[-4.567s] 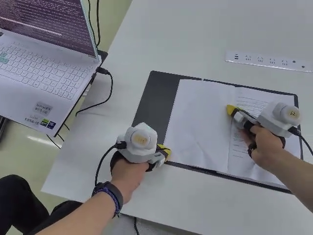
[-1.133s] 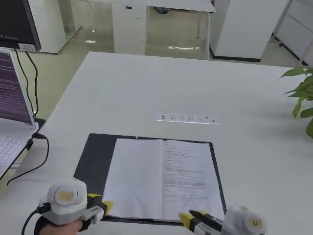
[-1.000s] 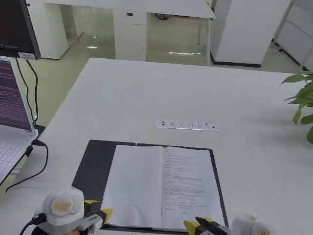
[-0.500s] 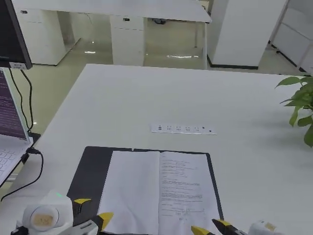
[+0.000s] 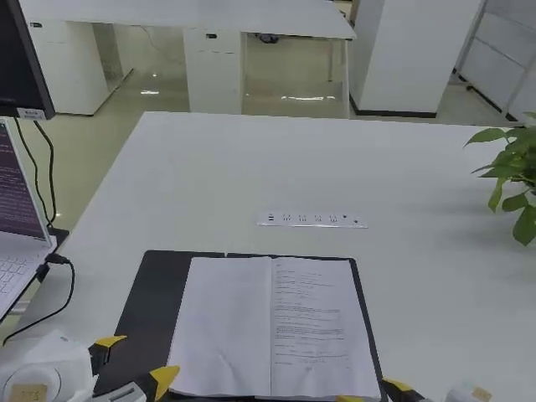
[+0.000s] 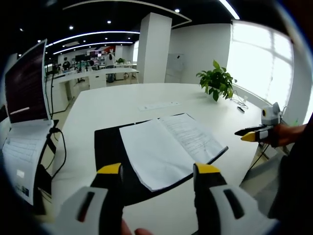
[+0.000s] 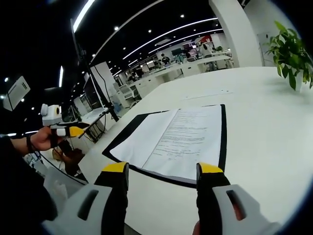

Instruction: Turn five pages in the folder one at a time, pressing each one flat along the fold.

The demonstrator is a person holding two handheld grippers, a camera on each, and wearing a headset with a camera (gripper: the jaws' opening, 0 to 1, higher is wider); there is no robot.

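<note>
**benchnewb:** Where's the folder (image 5: 153, 295) sitting, and is anything actually on it?

**foldwatch:** It lies open and flat just ahead of both grippers, clear of their tips, and nothing is touching it. From the left gripper (image 6: 158, 170) it's forward and a bit right, with the blank left page (image 5: 222, 327) nearest. From the right gripper (image 7: 163, 168) it's forward and a bit left, with the printed right page (image 5: 322, 327) nearest. Both have their jaws spread wide with nothing between them (each gripper view shows the yellow tips well apart).

**benchnewb:** So which step is this?

**foldwatch:** Looks to me like a gap between turns. Both pages lie flat at the fold (image 5: 271, 335), no sheet is lifted and nobody's pressing. Can't tell how many of the five are done.

My guess for the next move: the right gripper reaches forward to the printed page's outer edge and narrows on one sheet only. It carries that sheet over the fold toward the left gripper's side, then a gripper runs along the fold to flatten it.

Farther ahead of both grippers, past the folder, there's a power strip (image 5: 311, 219) on the table (image 5: 251, 159). A laptop (image 5: 17, 201) sits off to the left gripper's left.
</note>
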